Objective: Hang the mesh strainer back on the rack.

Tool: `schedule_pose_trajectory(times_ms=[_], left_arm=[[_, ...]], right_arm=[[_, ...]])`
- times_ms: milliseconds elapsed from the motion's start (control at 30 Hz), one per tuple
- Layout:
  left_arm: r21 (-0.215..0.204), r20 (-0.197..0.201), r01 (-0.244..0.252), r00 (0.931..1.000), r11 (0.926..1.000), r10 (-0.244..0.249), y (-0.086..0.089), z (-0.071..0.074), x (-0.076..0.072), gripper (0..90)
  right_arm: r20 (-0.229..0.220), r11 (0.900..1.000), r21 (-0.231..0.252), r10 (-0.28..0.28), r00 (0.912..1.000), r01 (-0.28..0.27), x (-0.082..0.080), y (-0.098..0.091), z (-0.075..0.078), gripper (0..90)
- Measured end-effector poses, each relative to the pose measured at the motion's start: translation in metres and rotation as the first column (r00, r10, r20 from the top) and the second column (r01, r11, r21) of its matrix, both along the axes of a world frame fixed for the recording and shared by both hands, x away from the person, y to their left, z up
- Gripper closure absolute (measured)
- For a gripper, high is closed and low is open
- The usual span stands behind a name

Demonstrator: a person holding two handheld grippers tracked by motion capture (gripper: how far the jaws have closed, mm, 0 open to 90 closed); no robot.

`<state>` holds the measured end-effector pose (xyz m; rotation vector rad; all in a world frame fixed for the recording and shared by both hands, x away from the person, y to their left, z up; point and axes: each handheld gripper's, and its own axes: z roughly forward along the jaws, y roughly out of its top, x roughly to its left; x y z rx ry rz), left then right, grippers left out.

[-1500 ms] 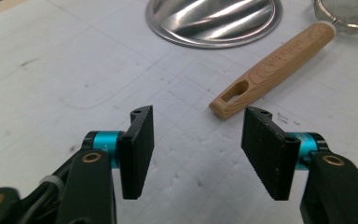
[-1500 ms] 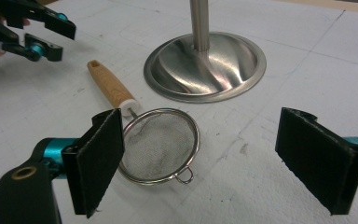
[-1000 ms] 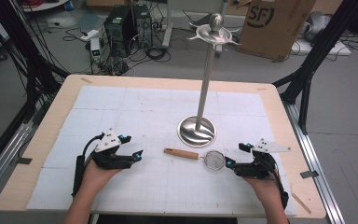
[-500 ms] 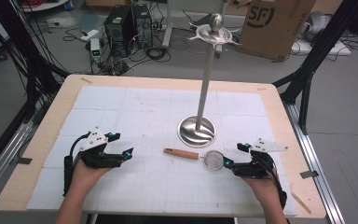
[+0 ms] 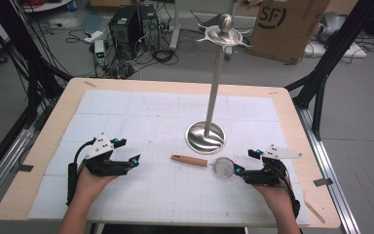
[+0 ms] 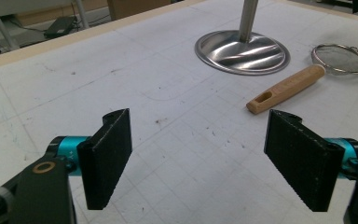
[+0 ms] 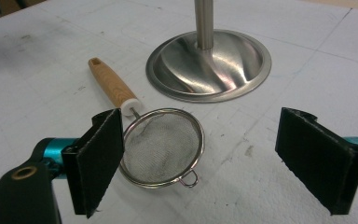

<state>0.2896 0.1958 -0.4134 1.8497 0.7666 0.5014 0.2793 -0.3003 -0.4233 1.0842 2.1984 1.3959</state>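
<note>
High view: cardboard box [image 5: 287, 27] reads "SF".

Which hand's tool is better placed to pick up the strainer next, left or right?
Right, probably. The right tool sits open just beside the strainer, whose mesh bowl lies next to one jaw in the right gripper view. The left tool is open but well short of the wooden handle.

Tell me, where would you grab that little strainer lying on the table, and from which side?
Probably by the wooden handle. The strainer lies flat, its handle a straight, bare bar pointing toward the left gripper, whose jaws stand open. Coming from above, jaws across the handle's width, looks easiest. The mesh bowl is round, thin-rimmed and harder to pinch.
</note>
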Motion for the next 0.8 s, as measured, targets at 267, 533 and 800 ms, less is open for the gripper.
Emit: schedule_pose_trajectory(times_ms=[267, 533, 800], left_arm=[[0.002, -0.003, 0.006, 1.0000, 1.0000, -0.006, -0.003, -0.001, 0.000, 24.0], [-0.018, -0.004, -0.005, 1.0000, 0.9998, 0.005, 0.003, 0.000, 0.001, 24.0], [-0.019, -0.004, -0.005, 1.0000, 0.9998, 0.005, 0.004, 0.001, 0.003, 24.0]], right_arm=[[0.001, 1.0000, -0.006, 0.005, 1.0000, -0.005, -0.001, 0.003, 0.000, 14.5], [0.023, 0.9995, -0.009, 0.031, 0.9993, -0.030, 0.002, 0.006, 0.004, 15.4], [0.017, 0.9966, -0.029, 0.078, 0.9968, -0.077, 0.010, 0.025, 0.008, 15.4]])
